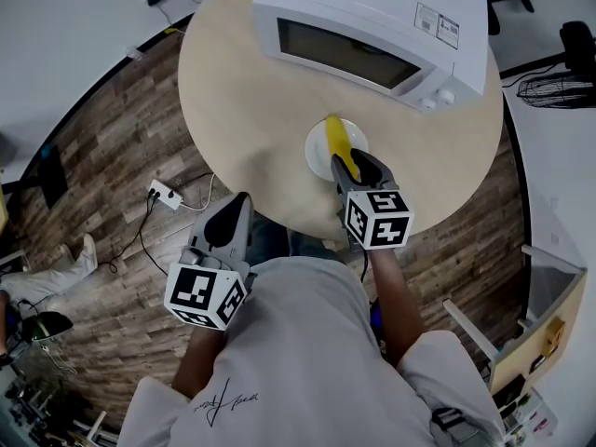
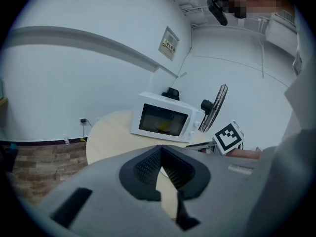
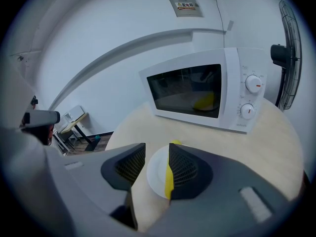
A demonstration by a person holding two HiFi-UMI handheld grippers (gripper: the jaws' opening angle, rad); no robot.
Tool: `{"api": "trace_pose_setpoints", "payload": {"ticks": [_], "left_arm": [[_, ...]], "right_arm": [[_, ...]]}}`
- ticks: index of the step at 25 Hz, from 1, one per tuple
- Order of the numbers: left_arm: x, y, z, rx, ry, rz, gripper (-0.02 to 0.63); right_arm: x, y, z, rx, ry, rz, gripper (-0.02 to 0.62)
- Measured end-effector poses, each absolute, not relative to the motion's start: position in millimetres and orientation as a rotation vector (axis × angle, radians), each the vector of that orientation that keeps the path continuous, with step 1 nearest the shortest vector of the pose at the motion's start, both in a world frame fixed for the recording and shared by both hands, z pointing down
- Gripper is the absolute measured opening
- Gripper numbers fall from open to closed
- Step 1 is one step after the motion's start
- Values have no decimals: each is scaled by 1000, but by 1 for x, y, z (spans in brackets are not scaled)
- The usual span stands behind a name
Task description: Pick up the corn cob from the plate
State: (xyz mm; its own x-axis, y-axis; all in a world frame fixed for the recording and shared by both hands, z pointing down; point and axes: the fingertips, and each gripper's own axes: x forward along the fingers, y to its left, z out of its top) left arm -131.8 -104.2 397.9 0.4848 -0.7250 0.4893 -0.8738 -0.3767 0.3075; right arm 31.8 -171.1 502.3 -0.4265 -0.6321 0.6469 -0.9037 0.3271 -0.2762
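Observation:
A yellow corn cob (image 1: 339,144) lies on a small white plate (image 1: 317,147) on the round table, in front of the microwave. My right gripper (image 1: 358,166) hangs over the plate's near rim, open, its jaws on either side of the cob's near end with no pad pressing on it. In the right gripper view the plate (image 3: 157,174) shows in the gap of the right gripper (image 3: 157,154). There the corn cob (image 3: 169,179) is a thin strip along the right finger's inner edge. My left gripper (image 1: 235,203) is held off the table's near edge, shut and empty, as the left gripper (image 2: 161,152) also shows in its own view.
A white microwave (image 1: 372,26) stands at the back of the beige table (image 1: 242,101), door closed, something yellow inside. A standing fan (image 3: 289,58) is to its right. A power strip (image 1: 165,194) and cables lie on the wooden floor at the left.

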Motion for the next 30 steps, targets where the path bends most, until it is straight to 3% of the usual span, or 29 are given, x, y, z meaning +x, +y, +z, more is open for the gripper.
{"api": "trace_pose_setpoints", "payload": {"ticks": [30], "left_arm": [[-140, -125, 406, 2181, -1308, 396, -8]], "right_arm": [[38, -190, 561, 1326, -2027, 893, 202]]}}
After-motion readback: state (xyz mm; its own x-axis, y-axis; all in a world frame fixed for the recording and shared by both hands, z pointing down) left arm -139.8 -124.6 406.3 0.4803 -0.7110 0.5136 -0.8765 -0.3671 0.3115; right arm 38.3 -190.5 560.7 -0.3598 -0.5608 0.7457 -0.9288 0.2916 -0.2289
